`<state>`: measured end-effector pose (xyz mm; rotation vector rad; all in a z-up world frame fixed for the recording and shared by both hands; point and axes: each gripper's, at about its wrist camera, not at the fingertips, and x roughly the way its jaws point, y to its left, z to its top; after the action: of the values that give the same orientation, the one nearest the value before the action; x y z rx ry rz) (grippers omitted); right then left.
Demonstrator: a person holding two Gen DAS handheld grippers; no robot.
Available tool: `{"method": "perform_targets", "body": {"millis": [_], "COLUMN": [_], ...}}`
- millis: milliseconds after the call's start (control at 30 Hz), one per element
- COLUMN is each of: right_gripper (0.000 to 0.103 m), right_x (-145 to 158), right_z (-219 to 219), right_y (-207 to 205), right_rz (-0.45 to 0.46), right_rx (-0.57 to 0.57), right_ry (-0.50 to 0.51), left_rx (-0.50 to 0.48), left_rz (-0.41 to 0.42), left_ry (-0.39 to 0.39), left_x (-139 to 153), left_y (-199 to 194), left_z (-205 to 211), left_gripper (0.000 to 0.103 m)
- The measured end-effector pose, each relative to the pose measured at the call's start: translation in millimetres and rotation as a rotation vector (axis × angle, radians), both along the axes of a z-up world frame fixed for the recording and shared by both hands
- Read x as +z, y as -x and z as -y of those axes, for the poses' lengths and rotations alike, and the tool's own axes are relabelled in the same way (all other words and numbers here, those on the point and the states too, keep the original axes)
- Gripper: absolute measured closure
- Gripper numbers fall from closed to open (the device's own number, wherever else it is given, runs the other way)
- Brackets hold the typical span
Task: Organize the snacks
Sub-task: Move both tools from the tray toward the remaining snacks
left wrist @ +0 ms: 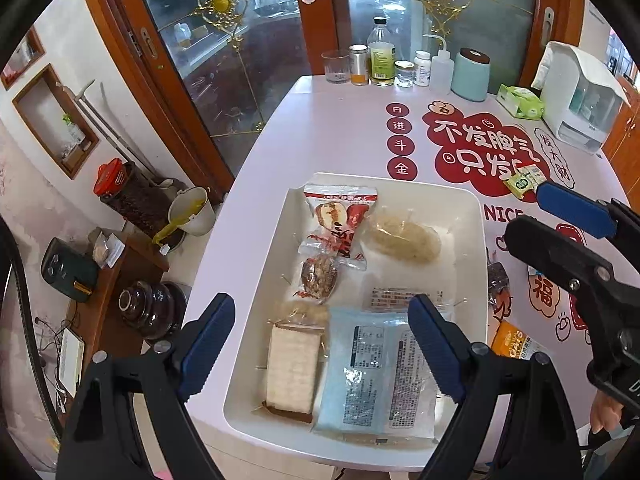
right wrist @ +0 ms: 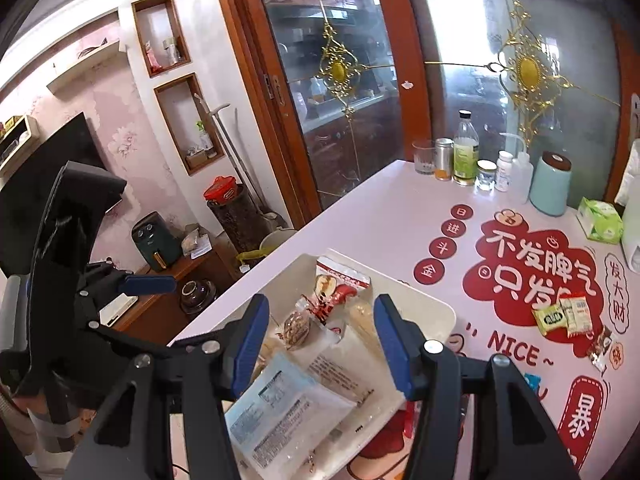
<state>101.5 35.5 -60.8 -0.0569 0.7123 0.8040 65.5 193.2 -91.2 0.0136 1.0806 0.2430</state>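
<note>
Altogether one white tray (left wrist: pixel 476 216), two open grippers, three loose packets.

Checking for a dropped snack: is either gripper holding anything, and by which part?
Nothing is held. The left gripper and right gripper are both open above the white tray.

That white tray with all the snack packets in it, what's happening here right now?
A person holding a gripper in each hand is sorting snacks into the white tray on the pink table. Several packets already lie in it, including a red date packet and a blue packet. Both the left gripper and the right gripper hover open and empty over the tray. A green packet and a few others still lie on the table outside it.
</note>
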Motion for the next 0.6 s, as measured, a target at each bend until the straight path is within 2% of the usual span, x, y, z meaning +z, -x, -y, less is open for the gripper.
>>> {"method": "perform_targets", "body": {"millis": [367, 600], "right_gripper": [0.048, 0.048], "right_x": [-18, -37], "right_z": [29, 60], "right_y": [-1, -5], "right_rz": [-0.056, -0.109], "right_rx": [-0.037, -0.082], "right_ry": [0.005, 0.018], "left_rx": [-0.050, -0.107], "left_rz": [-0.026, -0.066], "left_ry": [-0.009, -0.007], "left_x": [-9, -22], "left_y": [-5, -12], "left_z": [25, 58], "left_gripper": [0.015, 0.015]}}
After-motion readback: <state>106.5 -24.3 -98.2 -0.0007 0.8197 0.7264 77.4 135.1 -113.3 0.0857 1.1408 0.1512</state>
